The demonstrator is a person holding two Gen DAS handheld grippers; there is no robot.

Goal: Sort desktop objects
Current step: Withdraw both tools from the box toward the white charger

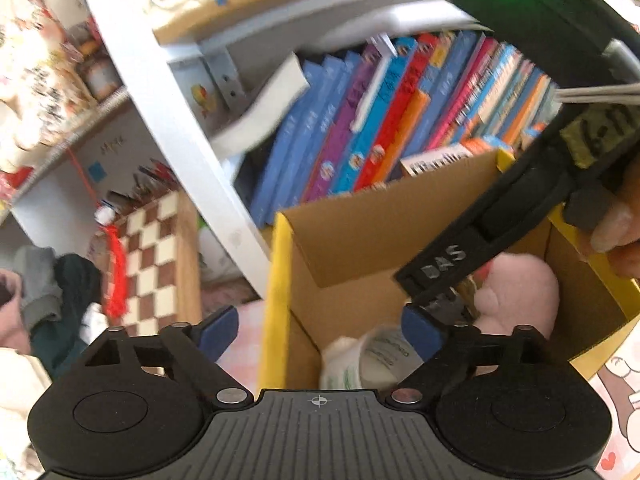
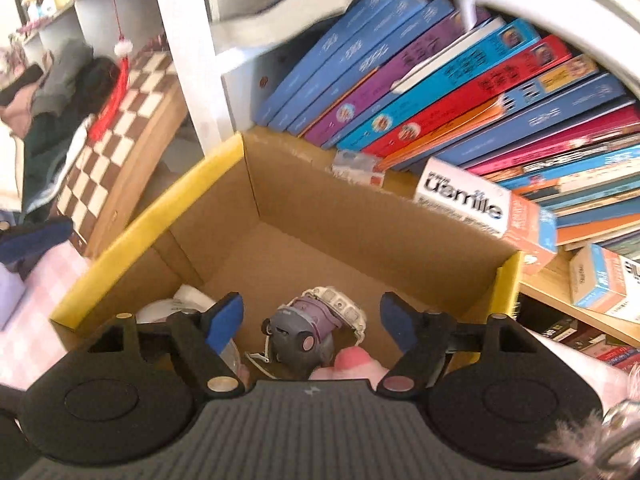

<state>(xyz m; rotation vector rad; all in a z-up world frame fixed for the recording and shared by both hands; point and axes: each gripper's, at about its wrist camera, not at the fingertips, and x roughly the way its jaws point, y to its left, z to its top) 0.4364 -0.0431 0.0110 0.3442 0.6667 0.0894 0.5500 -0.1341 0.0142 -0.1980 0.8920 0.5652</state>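
A cardboard box with a yellow rim (image 2: 152, 204) stands open in front of the bookshelf; it also shows in the left wrist view (image 1: 276, 280). Inside lie a white watch on a grey-purple toy (image 2: 316, 324), a pink plush (image 1: 516, 296) and a white roll (image 1: 376, 360). My right gripper (image 2: 314, 326) is open and empty above the box, over the watch. My left gripper (image 1: 320, 334) is open and empty at the box's left rim. The right gripper's black body (image 1: 520, 200) crosses the left wrist view over the box.
A row of leaning books (image 2: 440, 92) fills the shelf behind the box. A white and orange carton (image 2: 484, 208) rests at the box's far right corner. A chessboard (image 2: 116, 132) and clothes lie left, past a white shelf post (image 2: 188, 52).
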